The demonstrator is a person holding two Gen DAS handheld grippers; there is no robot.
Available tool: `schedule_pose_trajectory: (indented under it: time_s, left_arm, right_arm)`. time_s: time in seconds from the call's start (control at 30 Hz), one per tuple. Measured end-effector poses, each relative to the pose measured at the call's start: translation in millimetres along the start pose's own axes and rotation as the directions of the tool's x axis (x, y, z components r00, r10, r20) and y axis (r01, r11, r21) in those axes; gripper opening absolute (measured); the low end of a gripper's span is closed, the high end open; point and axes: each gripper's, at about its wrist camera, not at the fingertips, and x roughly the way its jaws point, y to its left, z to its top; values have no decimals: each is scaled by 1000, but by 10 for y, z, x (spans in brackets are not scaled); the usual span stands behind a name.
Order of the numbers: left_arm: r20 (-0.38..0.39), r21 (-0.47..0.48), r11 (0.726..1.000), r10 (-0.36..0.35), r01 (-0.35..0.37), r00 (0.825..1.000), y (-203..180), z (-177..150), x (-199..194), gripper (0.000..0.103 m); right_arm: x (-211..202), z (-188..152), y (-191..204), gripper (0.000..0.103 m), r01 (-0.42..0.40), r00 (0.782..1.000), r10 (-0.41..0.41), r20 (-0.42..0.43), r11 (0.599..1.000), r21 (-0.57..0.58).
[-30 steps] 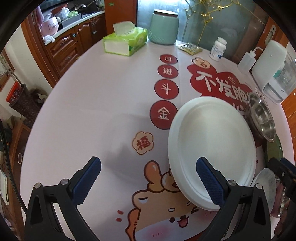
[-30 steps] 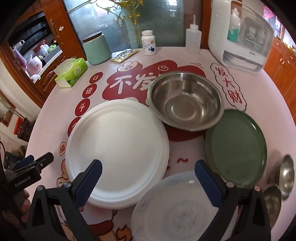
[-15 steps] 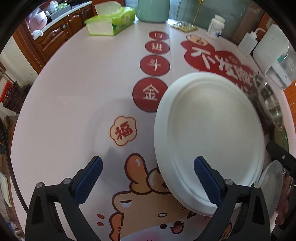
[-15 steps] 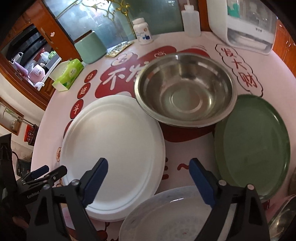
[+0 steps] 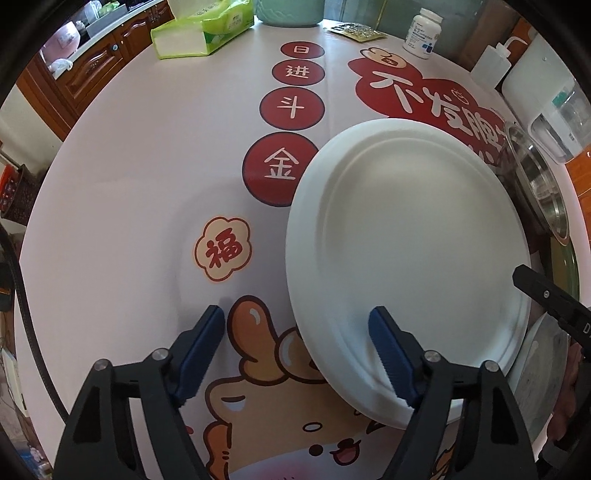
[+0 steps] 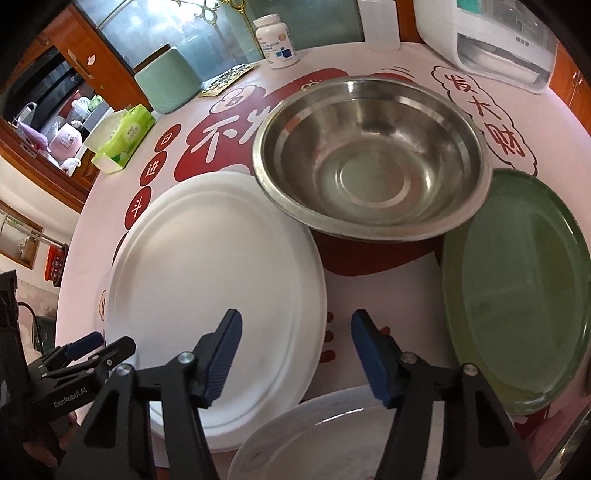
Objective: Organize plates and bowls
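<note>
A large white plate (image 5: 406, 258) lies flat on the printed tablecloth. My left gripper (image 5: 297, 328) straddles its left rim, one finger over the plate and the other on the cloth. Its jaws are closing and the pads are clear of the rim. My right gripper (image 6: 295, 328) straddles the right rim of the same white plate (image 6: 218, 288) in the same way, jaws closing, pads not touching. A steel bowl (image 6: 369, 158) sits behind the plate, its rim over the plate's far edge. A green plate (image 6: 517, 295) lies to the right and a pale translucent plate (image 6: 314, 435) is nearest.
At the table's far side stand a green tissue box (image 5: 203, 29), a mint canister (image 6: 168, 81), a pill bottle (image 6: 277, 40), a squeeze bottle (image 5: 491, 62) and a white appliance (image 6: 491, 37). Wooden cabinets (image 5: 92, 70) lie beyond the left edge.
Both grippers have sunk towards the white plate and tipped more steeply down. Both pairs of jaws have narrowed, the right one more. The plates and bowl have not moved.
</note>
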Motion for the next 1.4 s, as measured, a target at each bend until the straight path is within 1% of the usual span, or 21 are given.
schedule_pose_trajectory:
  time_s: [0.03, 0.13, 0.2, 0.43, 0.5, 0.6, 0.87, 1.0, 1.2, 1.4]
  left_arm:
    - [1, 0, 1000, 2, -2, 1000, -2, -1, -1, 76]
    - [11, 1, 1000, 11, -11, 1000, 1, 4, -29, 64]
    - [11, 1, 1000, 13, -13, 1000, 16, 15, -44, 61]
    - [20, 2, 1000, -16, 16, 1000, 21, 12, -78, 41]
    - [21, 8, 1000, -22, 22, 1000, 5, 5, -80, 38]
    - [18, 16, 999, -38, 38, 999, -8, 8, -92, 29]
    - [20, 20, 999, -44, 43, 999, -27, -4, -93, 28]
    - [21, 10, 999, -48, 48, 999, 30, 9, -93, 28]
    - [64, -1, 998, -62, 62, 996, 153, 3, -218, 28]
    - [117, 0, 997, -77, 78, 990, 215, -32, -405, 28]
  right_arm:
    - [1, -1, -2, 54, -2, 1000, 2, 1, 1000, -2]
    - [23, 0, 6, 44, -13, 1000, 13, -5, 1000, -4]
    - [44, 2, 10, 39, -14, 1000, 14, -10, 1000, -5]
    - [37, -4, -29, 26, -18, 1000, 18, -3, 1000, 13]
    - [32, -8, -44, 23, -14, 1000, 14, -2, 1000, 16]
    - [28, -14, -54, 21, -21, 1000, 21, -2, 1000, 20]
    - [16, -12, -7, 20, -5, 1000, 5, 0, 1000, 8]
    - [-9, -2, 57, 20, -6, 1000, 6, 8, 1000, -4]
    - [-120, 0, 168, 20, -14, 999, 15, 36, 1000, -21]
    - [-345, -23, 299, 20, -12, 996, 15, 87, 999, -34]
